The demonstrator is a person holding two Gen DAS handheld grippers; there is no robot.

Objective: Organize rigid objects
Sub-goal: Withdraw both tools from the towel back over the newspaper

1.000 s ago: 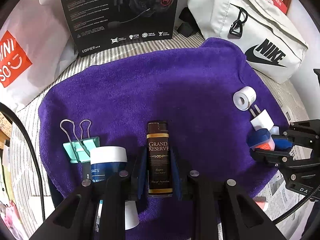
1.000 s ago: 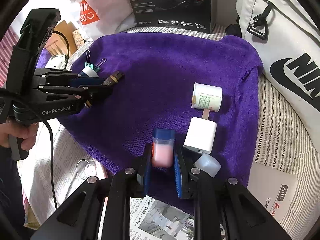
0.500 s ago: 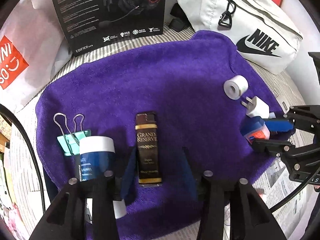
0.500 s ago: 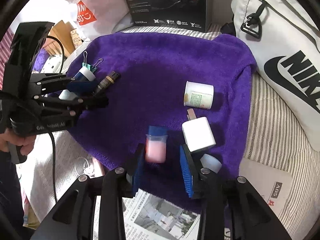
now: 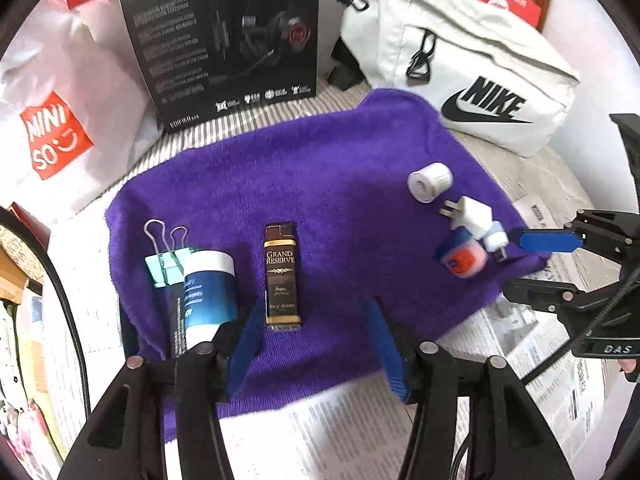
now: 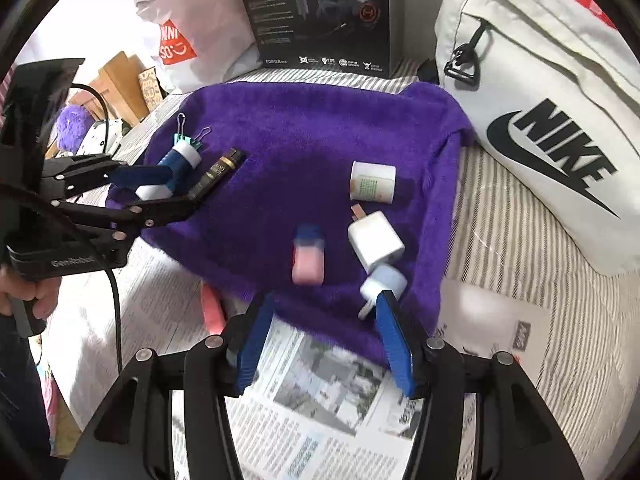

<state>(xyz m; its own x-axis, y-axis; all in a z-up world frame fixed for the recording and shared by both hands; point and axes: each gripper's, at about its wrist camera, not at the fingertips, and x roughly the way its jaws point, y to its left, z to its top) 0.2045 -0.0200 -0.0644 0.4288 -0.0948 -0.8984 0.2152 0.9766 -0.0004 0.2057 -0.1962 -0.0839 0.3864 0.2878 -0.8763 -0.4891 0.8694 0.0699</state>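
Note:
A purple towel holds the objects. On its left lie a teal binder clip, a blue-and-white tube and a brown lighter. On its right lie a white jar, a white plug charger, a small white cap piece and a pink jar with a blue lid. My left gripper is open, just behind the lighter. My right gripper is open, behind the pink jar.
A black headset box and a white Nike bag stand behind the towel. A Miniso bag is at the left. Newspaper lies under the towel's near edge. A pink object lies on the newspaper.
Both grippers opened and pulled back. The left one let go of the lighter, the right one let go of the pink jar. Both objects now lie free on the towel.

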